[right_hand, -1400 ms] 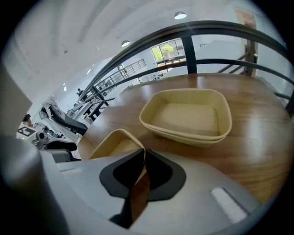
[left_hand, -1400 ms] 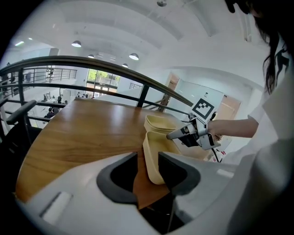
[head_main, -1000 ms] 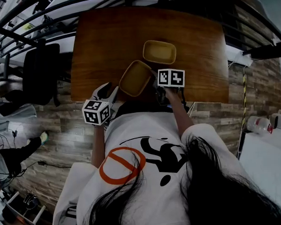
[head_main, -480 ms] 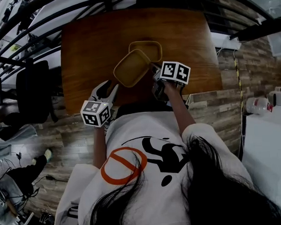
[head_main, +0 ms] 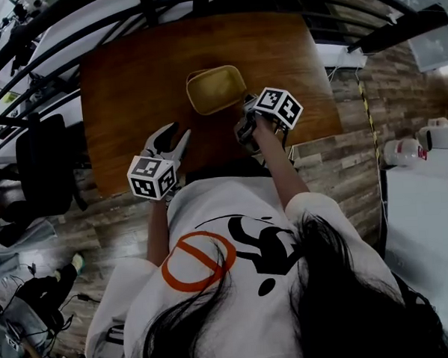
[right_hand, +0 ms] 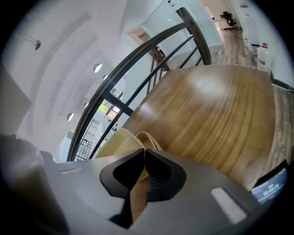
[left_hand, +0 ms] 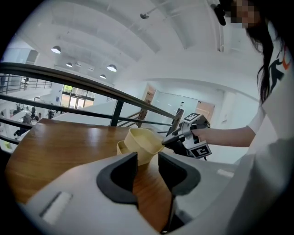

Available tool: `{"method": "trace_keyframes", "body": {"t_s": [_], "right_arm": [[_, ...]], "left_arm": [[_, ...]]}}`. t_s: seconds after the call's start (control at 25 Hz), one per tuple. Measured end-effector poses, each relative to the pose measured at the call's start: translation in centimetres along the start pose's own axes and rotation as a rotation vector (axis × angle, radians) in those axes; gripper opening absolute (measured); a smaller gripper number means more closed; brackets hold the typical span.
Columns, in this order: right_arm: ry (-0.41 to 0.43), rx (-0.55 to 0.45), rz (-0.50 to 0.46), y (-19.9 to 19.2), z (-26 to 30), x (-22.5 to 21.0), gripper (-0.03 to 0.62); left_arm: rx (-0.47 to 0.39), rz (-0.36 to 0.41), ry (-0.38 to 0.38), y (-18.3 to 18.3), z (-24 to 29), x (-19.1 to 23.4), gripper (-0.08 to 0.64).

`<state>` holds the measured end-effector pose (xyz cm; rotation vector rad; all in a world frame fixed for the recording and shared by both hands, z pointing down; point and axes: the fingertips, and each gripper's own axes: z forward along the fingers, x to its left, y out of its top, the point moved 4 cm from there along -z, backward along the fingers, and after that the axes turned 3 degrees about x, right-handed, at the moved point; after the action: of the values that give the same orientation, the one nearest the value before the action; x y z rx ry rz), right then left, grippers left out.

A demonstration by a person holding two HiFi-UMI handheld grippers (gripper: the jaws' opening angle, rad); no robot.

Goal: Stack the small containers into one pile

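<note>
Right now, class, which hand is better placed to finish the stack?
Right: the right hand-held gripper holds the tilted container over the other container; the left hand-held gripper is open, empty.

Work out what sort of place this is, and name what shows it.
Probably a mezzanine in a large office-like building: a wooden table stands on plank flooring beside a black metal railing, with a high white ceiling and round lights beyond.
</note>
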<state>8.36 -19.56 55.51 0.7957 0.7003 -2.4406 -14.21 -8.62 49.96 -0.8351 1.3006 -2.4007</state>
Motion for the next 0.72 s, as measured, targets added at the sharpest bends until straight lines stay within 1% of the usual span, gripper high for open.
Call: {"method": "trace_keyframes", "body": {"t_s": [0.12,0.24,0.32,0.48,0.72], "right_arm": [[-0.036,-0.048,0.041,0.7,0.0,-0.2,0.035],[-0.058,-0.075,0.122,0.6,0.2,-0.3,0.035],[-0.077,-0.093,0.159,0.5,0.4,-0.2,0.035],[-0.130,-0.139,0.172,0.2,0.9,0.4,0.035],[-0.173,-0.130,0.196,-1.1,1.9,0.5,0.035]], "left_arm": [[0.011,0.011,-0.018,0.1,0.7,-0.6,0.129],[0.015,0.014,-0.023,0.2,0.8,-0.9,0.129],[0.013,0.012,-0.016,0.1,0.4,-1.0,0.130],[0.015,0.002,0.010,-0.2,-0.4,-0.5,0.129],[0.023,-0.022,0.040,-1.2,-1.2,0.3,0.129]]}}
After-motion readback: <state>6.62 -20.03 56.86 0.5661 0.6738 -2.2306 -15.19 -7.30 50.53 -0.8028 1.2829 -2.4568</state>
